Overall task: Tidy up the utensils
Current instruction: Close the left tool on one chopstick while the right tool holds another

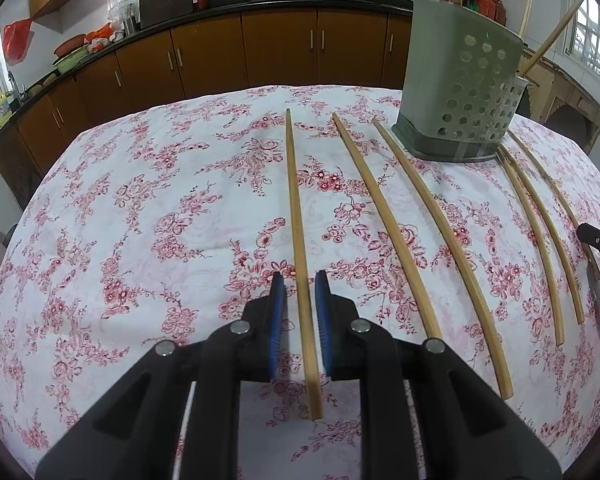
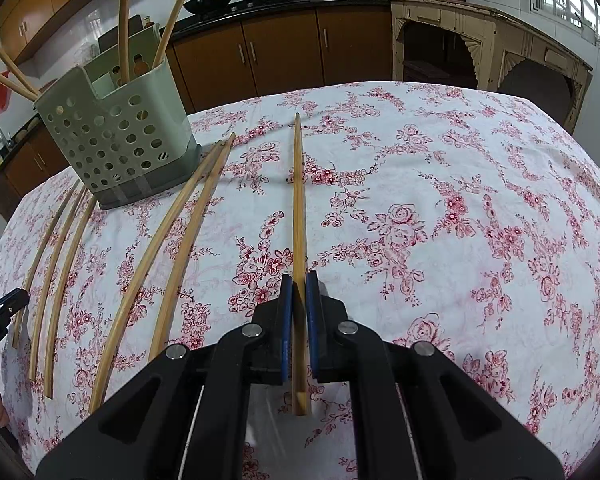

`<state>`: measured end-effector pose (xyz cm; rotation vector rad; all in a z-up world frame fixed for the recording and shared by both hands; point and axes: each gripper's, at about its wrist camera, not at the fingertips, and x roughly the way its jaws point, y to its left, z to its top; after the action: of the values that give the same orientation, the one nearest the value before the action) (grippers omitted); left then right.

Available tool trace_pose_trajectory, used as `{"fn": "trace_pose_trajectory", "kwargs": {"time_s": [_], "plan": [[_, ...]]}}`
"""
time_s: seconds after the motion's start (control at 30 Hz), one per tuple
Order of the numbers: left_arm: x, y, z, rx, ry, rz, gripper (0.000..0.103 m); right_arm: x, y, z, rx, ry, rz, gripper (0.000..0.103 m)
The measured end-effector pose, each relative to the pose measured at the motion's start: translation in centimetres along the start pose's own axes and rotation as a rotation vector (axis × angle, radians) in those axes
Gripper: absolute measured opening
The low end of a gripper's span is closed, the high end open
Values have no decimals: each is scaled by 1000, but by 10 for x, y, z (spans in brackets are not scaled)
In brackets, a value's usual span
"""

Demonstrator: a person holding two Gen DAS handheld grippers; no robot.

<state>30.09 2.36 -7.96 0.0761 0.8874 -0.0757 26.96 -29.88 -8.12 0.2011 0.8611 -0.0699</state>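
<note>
Several bamboo chopsticks lie on the floral tablecloth (image 1: pixel 140 208). My left gripper (image 1: pixel 299 280) is open, its blue pads on either side of the leftmost chopstick (image 1: pixel 298 240), with gaps on both sides. My right gripper (image 2: pixel 299 282) is shut on the rightmost chopstick (image 2: pixel 299 200), which points away along the cloth. A grey-green perforated utensil holder (image 1: pixel 460 92) stands at the table's far side with a few chopsticks upright in it; it also shows in the right wrist view (image 2: pixel 116 136).
Two more chopsticks (image 1: pixel 388 232) lie right of my left gripper, and others (image 1: pixel 540 232) beyond the holder. Brown kitchen cabinets (image 1: pixel 240 52) and a counter with woks stand behind the table. A cream wooden cabinet (image 2: pixel 480 48) stands at right.
</note>
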Motion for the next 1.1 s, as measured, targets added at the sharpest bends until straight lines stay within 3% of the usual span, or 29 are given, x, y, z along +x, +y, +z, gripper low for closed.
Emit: {"fn": "trace_pose_trajectory", "kwargs": {"time_s": [0.57, 0.77, 0.93, 1.1], "plan": [[-6, 0, -7, -6, 3, 17, 18, -4, -1, -5, -1, 0, 5, 8], [-9, -4, -9, 20, 4, 35, 8, -6, 0, -7, -9, -4, -3, 7], [-19, -3, -12, 36, 7, 28, 8, -30, -3, -8, -11, -58, 6, 7], [-46, 1, -8, 43, -49, 13, 8, -68, -7, 3, -12, -159, 10, 7]]}}
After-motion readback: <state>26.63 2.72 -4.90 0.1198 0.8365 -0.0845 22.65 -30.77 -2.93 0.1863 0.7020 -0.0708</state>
